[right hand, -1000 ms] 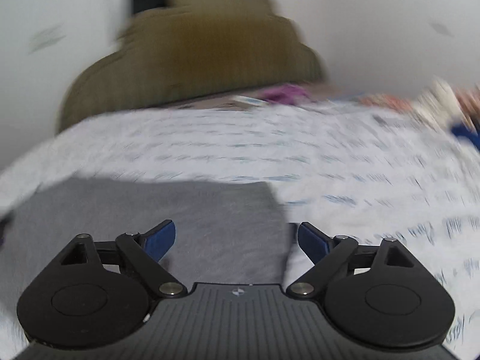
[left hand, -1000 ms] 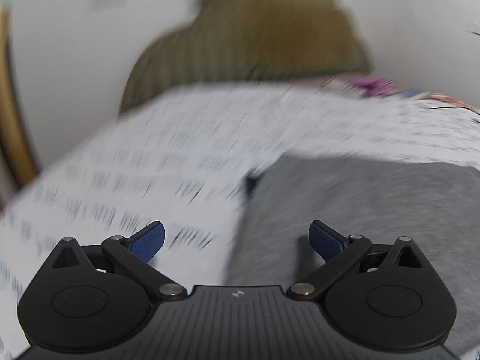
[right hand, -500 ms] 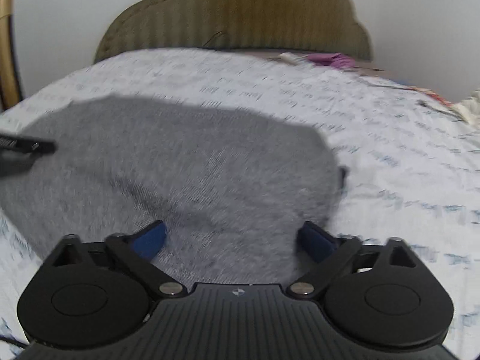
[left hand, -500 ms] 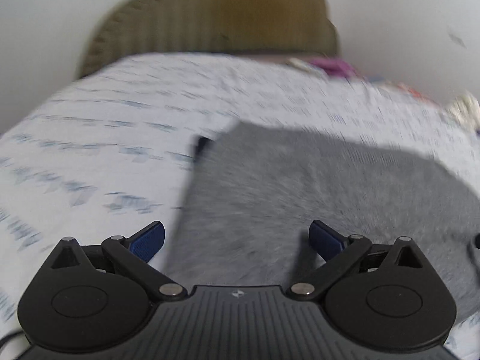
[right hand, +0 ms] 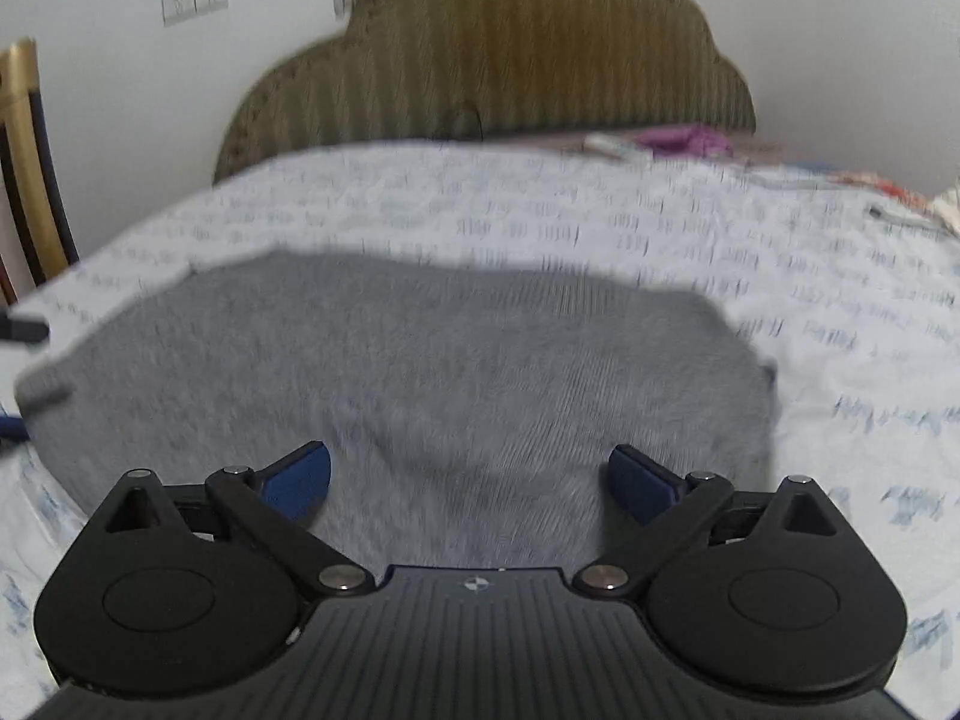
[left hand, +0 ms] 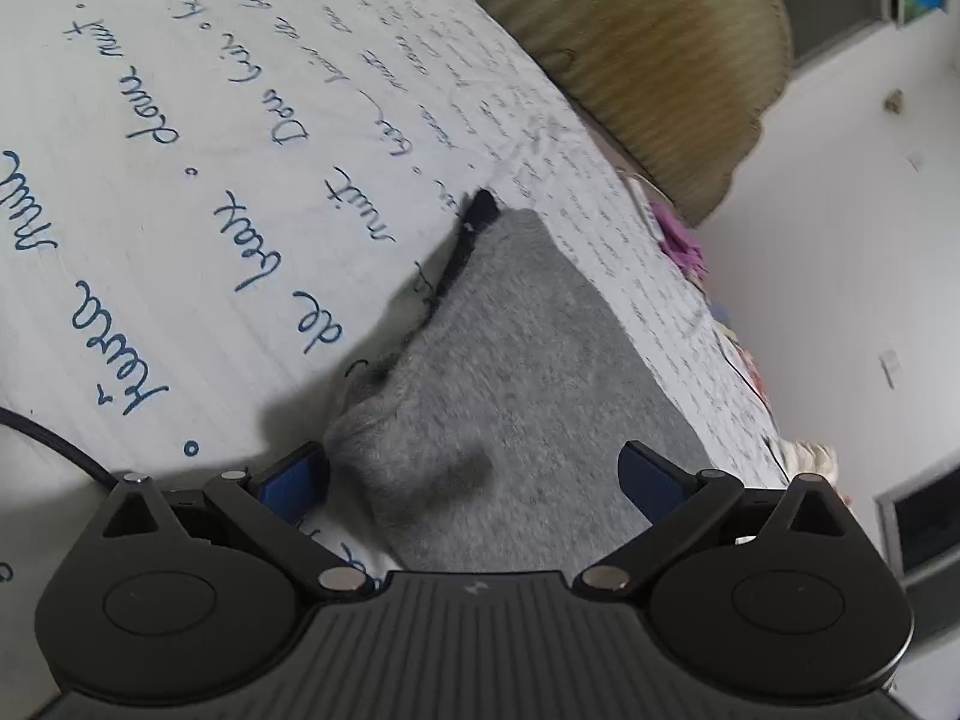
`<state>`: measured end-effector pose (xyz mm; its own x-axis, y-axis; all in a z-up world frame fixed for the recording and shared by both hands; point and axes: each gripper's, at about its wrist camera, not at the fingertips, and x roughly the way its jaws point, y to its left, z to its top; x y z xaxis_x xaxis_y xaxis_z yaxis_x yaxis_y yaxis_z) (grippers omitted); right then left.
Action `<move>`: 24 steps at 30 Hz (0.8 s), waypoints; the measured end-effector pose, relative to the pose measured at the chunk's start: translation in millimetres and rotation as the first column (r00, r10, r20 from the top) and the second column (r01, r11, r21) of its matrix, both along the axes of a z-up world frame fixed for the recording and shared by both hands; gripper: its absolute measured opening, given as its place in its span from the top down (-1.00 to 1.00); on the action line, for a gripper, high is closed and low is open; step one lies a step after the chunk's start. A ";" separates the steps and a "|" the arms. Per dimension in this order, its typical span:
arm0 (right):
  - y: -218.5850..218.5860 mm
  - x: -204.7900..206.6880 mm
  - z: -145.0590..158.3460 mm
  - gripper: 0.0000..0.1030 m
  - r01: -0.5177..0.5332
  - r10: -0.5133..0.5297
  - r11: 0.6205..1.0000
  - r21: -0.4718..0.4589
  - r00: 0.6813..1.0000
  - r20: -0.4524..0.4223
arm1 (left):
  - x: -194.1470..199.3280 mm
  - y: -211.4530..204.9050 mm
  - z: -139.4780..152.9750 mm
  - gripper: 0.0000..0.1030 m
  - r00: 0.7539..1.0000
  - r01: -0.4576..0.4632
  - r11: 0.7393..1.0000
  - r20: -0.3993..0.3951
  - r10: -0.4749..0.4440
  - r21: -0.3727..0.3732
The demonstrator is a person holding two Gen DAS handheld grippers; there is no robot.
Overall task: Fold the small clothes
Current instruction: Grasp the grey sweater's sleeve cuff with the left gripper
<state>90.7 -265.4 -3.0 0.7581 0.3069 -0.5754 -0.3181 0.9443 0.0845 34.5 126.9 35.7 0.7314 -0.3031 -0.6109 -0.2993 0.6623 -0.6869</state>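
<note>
My left gripper (left hand: 471, 483) hangs over the near left corner of the grey garment (left hand: 522, 396), its view rolled so the bed runs slantwise. Its blue pads (left hand: 294, 480) stand wide apart; the left one sits just off the garment's edge above the white bedsheet (left hand: 180, 180) with blue handwriting, the right one over the grey cloth, and neither presses on anything. A dark trim (left hand: 474, 216) runs along the garment's left edge, out to its far corner. A black cable (left hand: 54, 444) crosses the sheet left of the garment. Beyond the garment rises the olive ribbed headboard (left hand: 648, 42).

My right gripper (right hand: 468, 483) points down at the garment (right hand: 408, 360), which lies flat on the sheet (right hand: 780, 252), spread wide in front of me. Its jaws have just been opening and now stand at their widest, both pads (right hand: 639, 483) above the garment's near part, with cloth below but not pinched. Beyond the garment's far right, something purple (right hand: 684, 141) lies by the headboard (right hand: 492, 54).
</note>
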 end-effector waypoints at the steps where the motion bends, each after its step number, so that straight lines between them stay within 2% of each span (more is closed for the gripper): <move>1: 1.3 -3.1 -7.5 -0.97 -0.002 0.002 1.000 -0.008 1.000 0.003 | 2.1 -1.1 0.4 -0.96 1.000 -0.011 1.000 -0.007 0.011 0.000; 2: 1.9 -8.2 -12.2 -0.98 -0.006 0.007 1.000 -0.013 1.000 0.029 | 3.8 -3.0 1.0 -0.85 1.000 -0.027 1.000 -0.012 0.027 0.009; 4: 1.0 -9.1 -10.9 -0.97 -0.008 0.007 1.000 0.001 0.999 0.032 | 9.9 -3.8 -2.5 0.39 0.998 -0.043 0.998 -0.052 0.045 0.034; 5: -0.3 -8.8 -11.1 -0.97 -0.008 0.008 1.000 0.011 1.000 0.029 | 12.6 -2.5 -6.4 0.46 0.995 -0.057 0.998 -0.082 0.059 0.024; 7: -3.8 -7.9 -10.9 -0.97 -0.010 0.009 0.999 0.033 1.000 0.025 | 12.9 -1.4 -9.5 0.45 0.993 -0.091 0.996 -0.075 0.090 -0.004; 8: -4.9 -8.1 -10.8 -0.97 -0.011 0.010 0.999 0.041 1.000 0.025 | 12.0 -2.5 -8.5 0.45 0.993 -0.095 0.995 -0.071 0.096 0.009; 11: -8.1 -6.7 -11.2 -0.97 -0.013 0.011 0.998 0.063 1.000 0.024 | 8.4 -15.7 -0.5 0.50 0.993 -0.098 0.987 -0.046 0.104 0.124; 12: -9.1 -6.6 -11.1 -0.98 -0.013 0.011 0.997 0.071 1.000 0.024 | 8.8 -22.3 3.6 0.64 0.995 -0.087 0.981 -0.035 0.095 0.175; 14: -11.4 -5.4 -11.5 -0.97 -0.013 0.011 0.996 0.089 1.000 0.021 | 11.1 -37.4 14.2 0.71 0.998 -0.047 0.956 -0.017 0.055 0.288; 16: -13.6 -4.8 -11.4 -0.97 -0.013 0.011 0.995 0.102 1.000 0.020 | 12.3 -58.0 25.3 0.74 1.000 0.001 0.907 -0.006 0.002 0.421; 18: -13.3 -4.9 -11.3 -0.97 -0.011 0.009 0.994 0.104 1.000 0.020 | 10.5 -78.2 35.7 0.74 0.998 0.044 0.851 0.020 -0.064 0.524; 21: -11.4 -3.5 -2.2 -1.00 0.005 -0.006 0.994 0.105 1.000 0.004 | 3.0 -111.3 45.3 0.74 0.982 0.094 0.729 0.058 -0.180 0.678; 22: -11.6 -0.3 5.4 -0.99 0.012 -0.010 0.991 0.130 1.000 -0.017 | 1.1 -118.6 45.0 0.74 0.976 0.106 0.704 0.061 -0.208 0.702; 24: -12.9 10.6 26.5 -0.97 0.000 0.014 0.971 0.241 0.998 -0.057 | -0.7 -127.8 42.9 0.74 0.966 0.127 0.676 0.063 -0.249 0.726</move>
